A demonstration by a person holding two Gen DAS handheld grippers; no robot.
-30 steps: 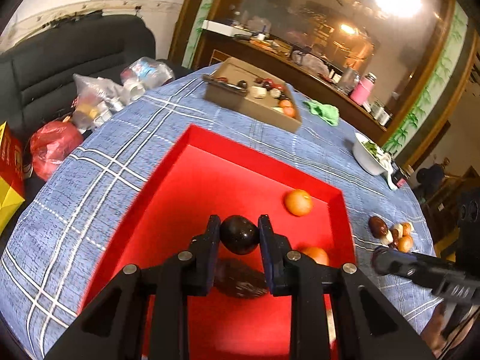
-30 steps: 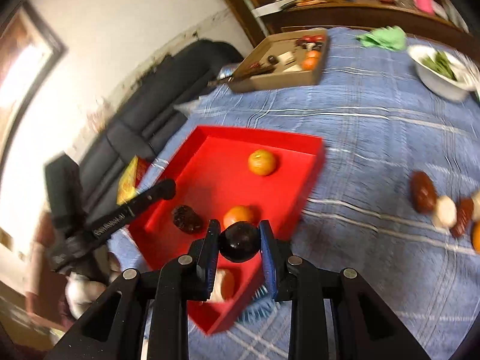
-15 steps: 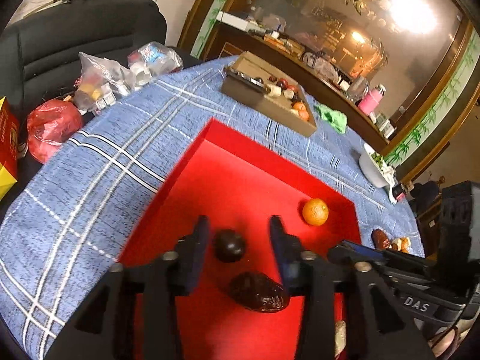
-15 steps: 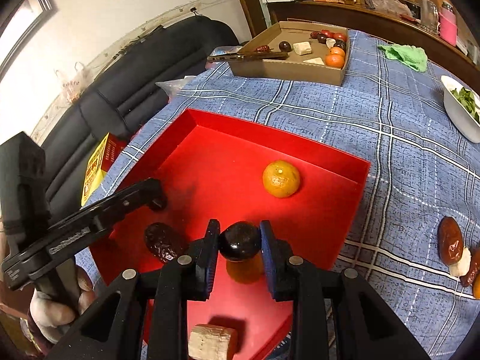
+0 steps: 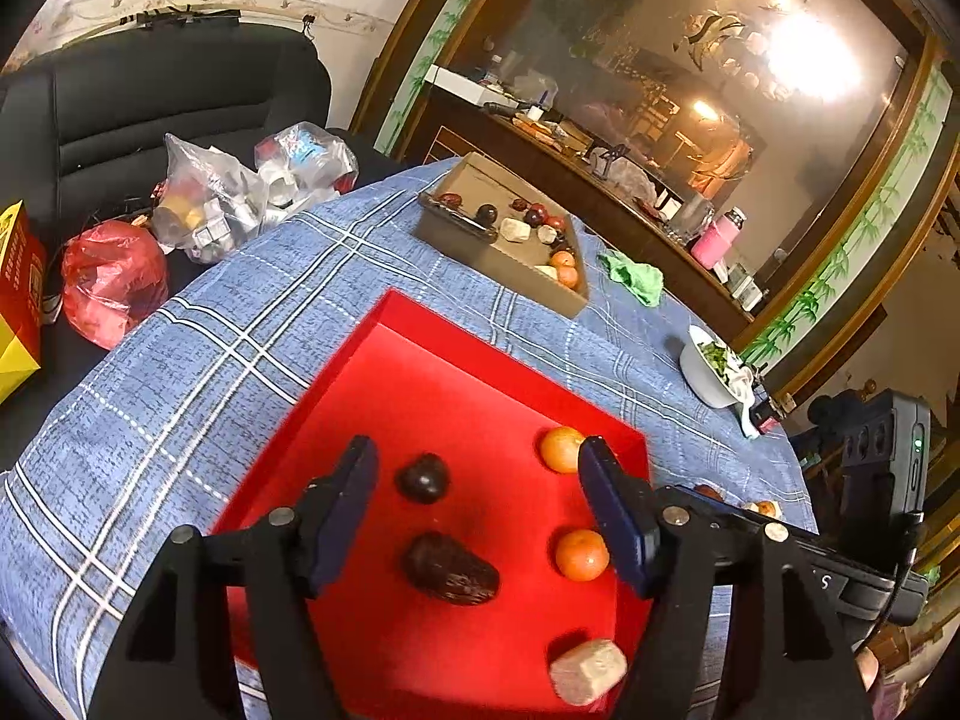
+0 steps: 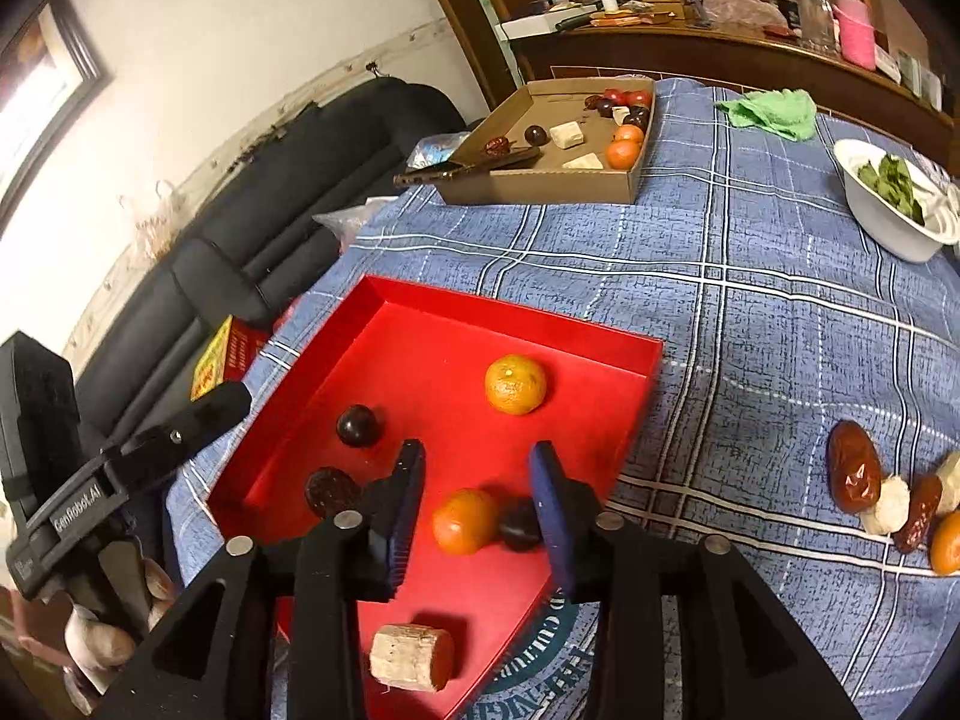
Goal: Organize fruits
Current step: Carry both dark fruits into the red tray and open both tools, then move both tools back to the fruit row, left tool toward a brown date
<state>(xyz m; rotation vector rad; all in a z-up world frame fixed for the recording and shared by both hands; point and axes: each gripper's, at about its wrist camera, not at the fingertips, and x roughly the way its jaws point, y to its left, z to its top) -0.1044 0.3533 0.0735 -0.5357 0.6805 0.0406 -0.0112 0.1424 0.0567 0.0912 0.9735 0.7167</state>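
Note:
A red tray (image 5: 372, 396) lies on the blue checked tablecloth. My left gripper (image 5: 477, 492) hovers over it, jaws opening, with nothing pressed between them. Below it lie a dark round fruit (image 5: 423, 478), a wrinkled date (image 5: 450, 567), two oranges (image 5: 561, 449) (image 5: 581, 554) and a beige chunk (image 5: 588, 663). My right gripper (image 6: 478, 498) is over the tray's near right corner, jaws opening. An orange (image 6: 465, 521) and a second dark round fruit (image 6: 521, 524) lie on the tray floor between its fingers, not squeezed.
A cardboard box (image 6: 540, 186) of mixed fruit stands at the far side. Loose dates (image 6: 852, 474) and other pieces lie on the cloth right of the tray. A white bowl (image 6: 888, 228) of greens and a green cloth (image 6: 774, 111) are far right. A black sofa (image 5: 150, 108) with bags lies beyond the table's left edge.
Both grippers were shut on dark round fruits; each has let its fruit go into the red tray and spread its jaws. The left gripper has lifted a little.

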